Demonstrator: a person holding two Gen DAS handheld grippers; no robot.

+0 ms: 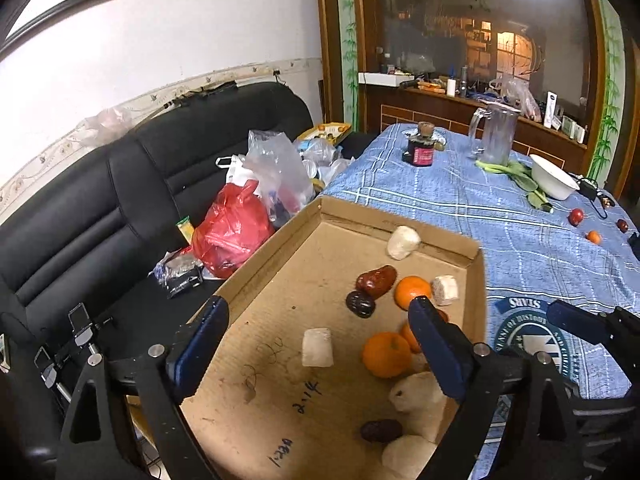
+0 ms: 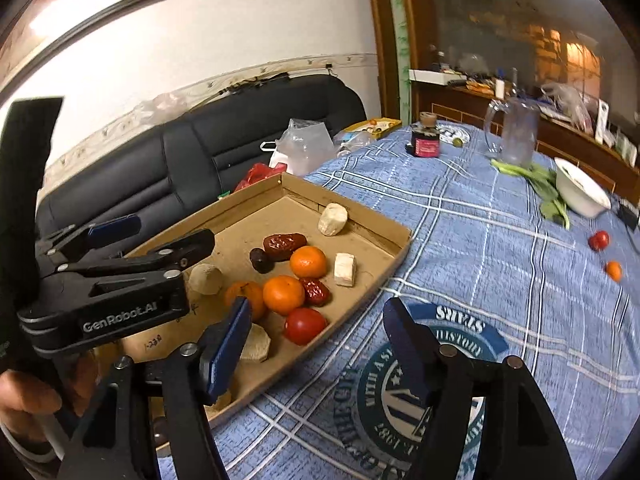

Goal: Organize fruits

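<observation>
Cardboard tray (image 2: 384, 236) lying on the blue checked cloth of the surface (image 2: 480, 240), its long axis running from the near edge of the surface away toward the black sofa (image 2: 200, 152). Inside the tray: three mandarins (image 2: 284, 294), a red tomato (image 2: 305, 325), several dark red dates (image 2: 283, 246) and pale root chunks (image 2: 333, 219), all lying loose and bunched toward the tray wall that faces the middle of the surface. Beyond the tray, well apart from it toward the far right of the cloth, three small fruits are not yet gathered: a red fruit (image 2: 599, 240), a small mandarin (image 2: 614, 270), and a dark date (image 1: 622, 225) seen only in the left wrist view.

Left gripper (image 1: 316, 320): fingers spread wide over the tray floor, nothing between them; a mandarin lies just beside the right finger. Right gripper (image 2: 316, 340): fingers likewise released and empty, straddling the tray's near corner, the tomato beyond them and not pressed by either pad.

Judgement: the stray fruits lie ahead and to the right of both grippers, on the side away from the tray, so the right gripper appears nearer and better placed to fetch them. A white bowl (image 2: 582, 192), leafy greens (image 2: 550, 196), a clear jug (image 2: 516, 132) and a dark jar (image 2: 427, 140) stand farther beyond the tray.
</observation>
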